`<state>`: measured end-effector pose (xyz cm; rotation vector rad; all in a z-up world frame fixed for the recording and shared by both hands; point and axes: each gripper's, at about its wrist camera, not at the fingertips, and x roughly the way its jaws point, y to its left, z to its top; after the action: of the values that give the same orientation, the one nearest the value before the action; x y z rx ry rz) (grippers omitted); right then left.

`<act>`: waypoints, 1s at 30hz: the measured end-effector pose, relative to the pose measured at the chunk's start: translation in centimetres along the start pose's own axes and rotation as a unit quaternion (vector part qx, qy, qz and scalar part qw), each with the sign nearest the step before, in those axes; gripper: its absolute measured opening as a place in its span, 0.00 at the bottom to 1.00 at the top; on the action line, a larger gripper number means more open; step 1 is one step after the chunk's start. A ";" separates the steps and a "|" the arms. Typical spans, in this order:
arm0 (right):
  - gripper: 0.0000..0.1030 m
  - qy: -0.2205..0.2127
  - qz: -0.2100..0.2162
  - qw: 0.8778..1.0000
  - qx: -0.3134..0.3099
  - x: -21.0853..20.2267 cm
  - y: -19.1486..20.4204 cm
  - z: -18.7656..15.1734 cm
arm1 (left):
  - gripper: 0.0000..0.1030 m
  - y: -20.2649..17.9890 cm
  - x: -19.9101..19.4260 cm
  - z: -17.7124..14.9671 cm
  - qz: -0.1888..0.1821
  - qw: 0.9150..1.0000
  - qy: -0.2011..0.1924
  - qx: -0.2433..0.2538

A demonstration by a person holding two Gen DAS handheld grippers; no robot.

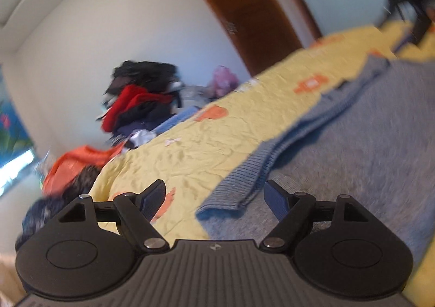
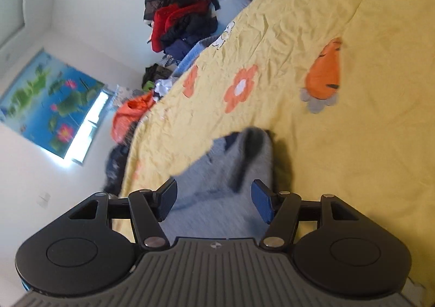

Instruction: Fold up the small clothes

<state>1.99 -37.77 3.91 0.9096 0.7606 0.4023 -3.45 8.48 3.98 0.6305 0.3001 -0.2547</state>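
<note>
Bedroom, white walls, brown door (image 1: 244, 7); yellow bedspread (image 1: 217, 127) printed with orange flowers, heap of dark and red clothes (image 1: 141, 94) beyond its far edge. Grey knit sweater (image 1: 353, 149) spread flat on bedspread, ribbed sleeve folded across, cuff end lying just ahead of left gripper (image 1: 214, 198); jaws apart, nothing between pads. Right gripper (image 2: 213, 199) likewise spread wide, empty, poised over blurred grey knit edge (image 2: 239, 160), not touching cloth
</note>
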 end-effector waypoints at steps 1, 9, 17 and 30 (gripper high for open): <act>0.63 0.006 0.005 1.000 0.013 0.9 0.0 0.5 | 0.77 -0.4 0.8 0.0 -0.015 1.000 0.004 0.015; 0.65 0.042 0.050 0.994 0.084 6.8 -0.6 1.9 | 0.79 -0.5 7.1 0.8 0.038 0.998 0.042 0.033; 0.71 -0.009 0.018 1.000 -0.009 4.3 1.1 1.9 | 0.78 5.1 4.6 -0.2 0.096 0.989 0.018 -0.109; 0.71 0.019 -0.138 0.977 -0.163 9.4 0.4 5.0 | 0.64 8.8 14.5 -1.3 -0.102 0.918 0.164 -0.347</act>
<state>12.00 -34.60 2.25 0.4822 0.8149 0.2879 12.54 14.07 2.64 -0.0714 0.7425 -0.2206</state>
